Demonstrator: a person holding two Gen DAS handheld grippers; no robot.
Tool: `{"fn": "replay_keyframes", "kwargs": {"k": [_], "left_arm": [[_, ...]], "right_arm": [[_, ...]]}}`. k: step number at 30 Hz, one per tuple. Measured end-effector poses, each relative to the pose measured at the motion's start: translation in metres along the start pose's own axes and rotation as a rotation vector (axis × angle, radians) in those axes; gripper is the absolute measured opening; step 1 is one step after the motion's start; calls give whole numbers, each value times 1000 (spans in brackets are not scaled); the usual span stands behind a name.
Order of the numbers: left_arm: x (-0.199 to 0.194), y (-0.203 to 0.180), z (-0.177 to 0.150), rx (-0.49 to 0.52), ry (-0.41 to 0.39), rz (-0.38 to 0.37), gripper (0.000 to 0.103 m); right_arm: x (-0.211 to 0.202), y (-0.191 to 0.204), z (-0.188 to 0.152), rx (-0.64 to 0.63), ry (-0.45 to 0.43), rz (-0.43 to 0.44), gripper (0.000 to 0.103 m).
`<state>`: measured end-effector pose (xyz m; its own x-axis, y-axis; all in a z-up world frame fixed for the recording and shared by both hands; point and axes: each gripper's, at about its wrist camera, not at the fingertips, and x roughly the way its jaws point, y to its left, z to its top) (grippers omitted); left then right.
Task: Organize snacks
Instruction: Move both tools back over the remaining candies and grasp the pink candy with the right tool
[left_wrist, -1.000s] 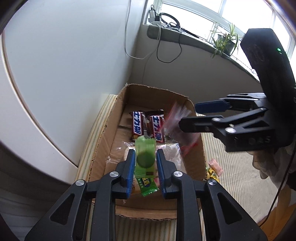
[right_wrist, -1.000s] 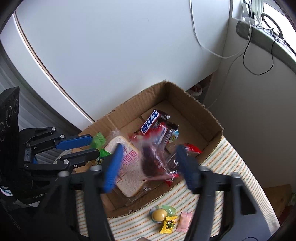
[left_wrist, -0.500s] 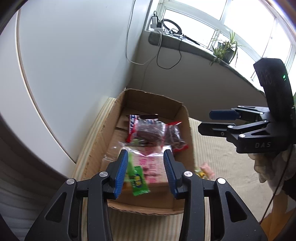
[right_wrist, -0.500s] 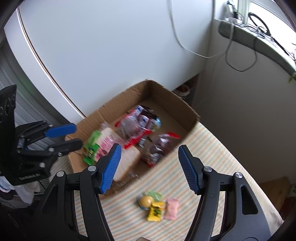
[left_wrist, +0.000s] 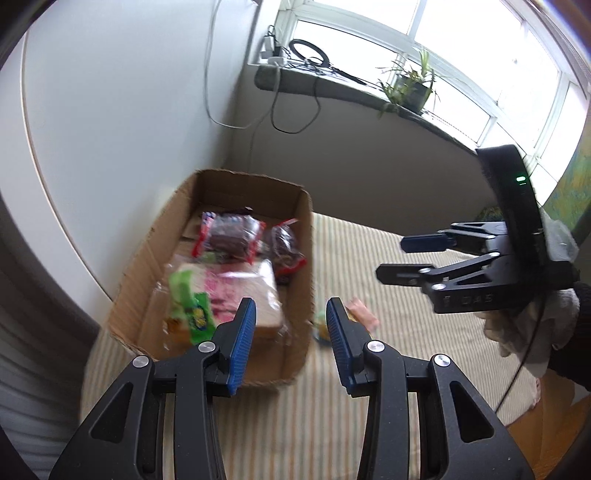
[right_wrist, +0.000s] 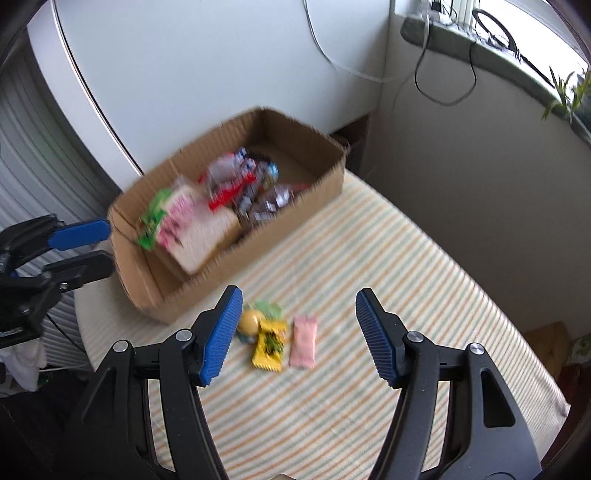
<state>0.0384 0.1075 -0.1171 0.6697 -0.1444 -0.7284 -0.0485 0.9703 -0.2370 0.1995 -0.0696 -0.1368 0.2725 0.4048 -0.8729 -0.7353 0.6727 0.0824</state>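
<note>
Right tool (right_wrist: 298, 334) above blurred yellow, pink snacks (right_wrist: 284, 341)

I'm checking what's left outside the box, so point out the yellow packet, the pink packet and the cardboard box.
yellow packet (right_wrist: 270, 345): right wrist view, wrapper's middle.
pink packet (right_wrist: 304, 342): right wrist view, wrapper's middle.
cardboard box (right_wrist: 295, 217): right wrist view, near side wall.
</note>
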Motion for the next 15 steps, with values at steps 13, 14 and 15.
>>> {"fn": "replay_keyframes", "kwargs": {"k": [13, 14, 15], "left_arm": [[30, -59, -35, 31, 55, -106, 38], [33, -61, -36, 30, 57, -109, 38], [37, -64, -37, 30, 59, -113, 38]], "right_arm": [[53, -19, -37, 20, 104, 28, 51], [56, -19, -39, 16, 105, 30, 50], [57, -19, -40, 12, 105, 33, 47]]}}
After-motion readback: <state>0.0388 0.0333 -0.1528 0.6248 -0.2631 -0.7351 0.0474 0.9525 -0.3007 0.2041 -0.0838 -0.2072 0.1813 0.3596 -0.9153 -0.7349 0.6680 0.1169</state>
